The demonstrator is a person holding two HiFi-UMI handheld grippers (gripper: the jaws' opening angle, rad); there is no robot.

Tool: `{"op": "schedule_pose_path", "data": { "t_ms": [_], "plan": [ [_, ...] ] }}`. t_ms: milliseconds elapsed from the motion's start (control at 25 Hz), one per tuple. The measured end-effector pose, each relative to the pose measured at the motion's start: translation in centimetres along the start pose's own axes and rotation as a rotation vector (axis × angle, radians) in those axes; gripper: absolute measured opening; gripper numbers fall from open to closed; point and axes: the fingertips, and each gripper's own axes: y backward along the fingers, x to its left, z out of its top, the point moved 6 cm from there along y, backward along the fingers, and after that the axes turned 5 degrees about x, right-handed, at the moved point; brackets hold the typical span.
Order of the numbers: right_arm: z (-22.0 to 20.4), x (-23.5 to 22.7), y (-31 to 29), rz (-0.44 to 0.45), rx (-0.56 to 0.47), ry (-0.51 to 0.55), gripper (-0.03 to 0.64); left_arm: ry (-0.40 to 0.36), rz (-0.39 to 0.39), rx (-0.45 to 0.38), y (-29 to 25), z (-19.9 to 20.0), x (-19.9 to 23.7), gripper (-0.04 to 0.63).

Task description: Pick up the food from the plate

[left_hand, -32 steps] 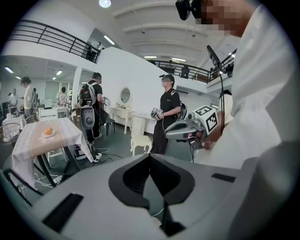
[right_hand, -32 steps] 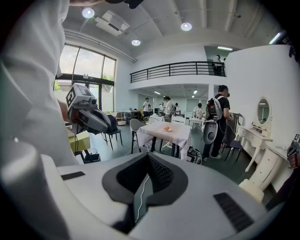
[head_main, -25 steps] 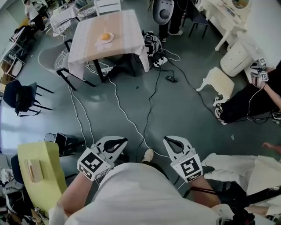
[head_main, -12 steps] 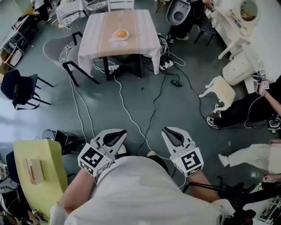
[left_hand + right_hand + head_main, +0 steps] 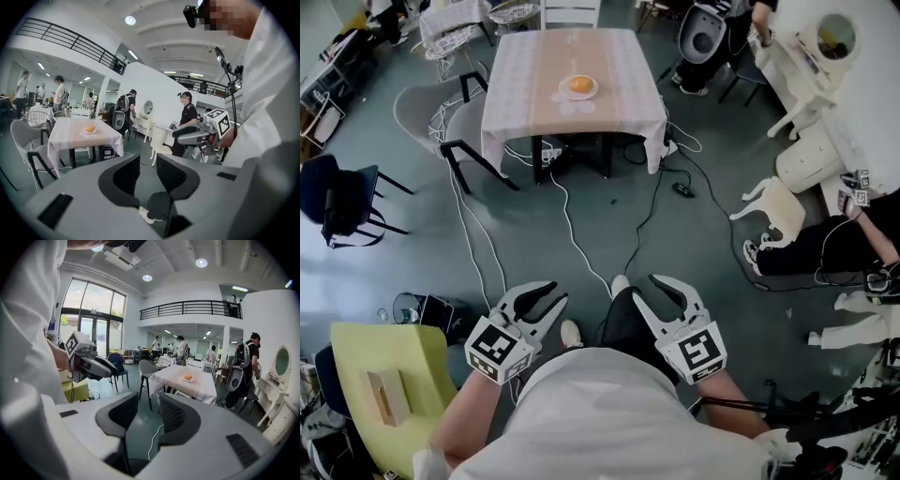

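Our left hand-held gripper (image 5: 555, 292) and right hand-held gripper (image 5: 645, 287) are opening, empty; floor cables (image 5: 567, 225) may trip us approaching the worktop (image 5: 623, 94).

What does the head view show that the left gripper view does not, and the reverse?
Only the head view: the yellow-green boxy seat at the person's left side. Only the left gripper view: the black balcony railing and the round ceiling lamp. Both: the square table under a pale cloth, with the round orange food on a white plate.
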Motion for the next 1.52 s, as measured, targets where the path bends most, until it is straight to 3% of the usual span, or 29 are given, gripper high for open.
{"op": "schedule_pose_path", "data": {
  "t_ms": [200, 400, 800, 1160, 1360, 1520],
  "plan": [
    [1.3, -5.8, -4.3, 0.005, 0.007, -0.028, 0.147, -0.011, 0.009, -0.009, -3.9, 3.0, 5.0, 0.141],
    [4.8, -13.7, -10.6, 0.03, -0.042, -0.011, 0.169, -0.007, 0.068, 0.027, -9.7, 7.4, 12.5, 0.181],
    [6.3, -28.1, -15.8, -0.003, -0.076, -0.069, 0.19, -0.125, 0.12, 0.131, -22.7, 16.5, 25.7, 0.225],
    [5.3, -33.9, -17.5, -0.129, -0.034, -0.159, 0.192, -0.242, 0.101, 0.289, -32.4, 18.9, 37.2, 0.269],
    [6.7, -36.3, -19.3, -0.257, -0.007, -0.226, 0.192, -0.333, 0.067, 0.367, -37.6, 19.9, 44.7, 0.293],
    [8.9, -37.8, -21.3, -0.357, 0.0, -0.28, 0.19, -0.436, 0.051, 0.478, -42.4, 19.7, 51.2, 0.335]
  ]
}}
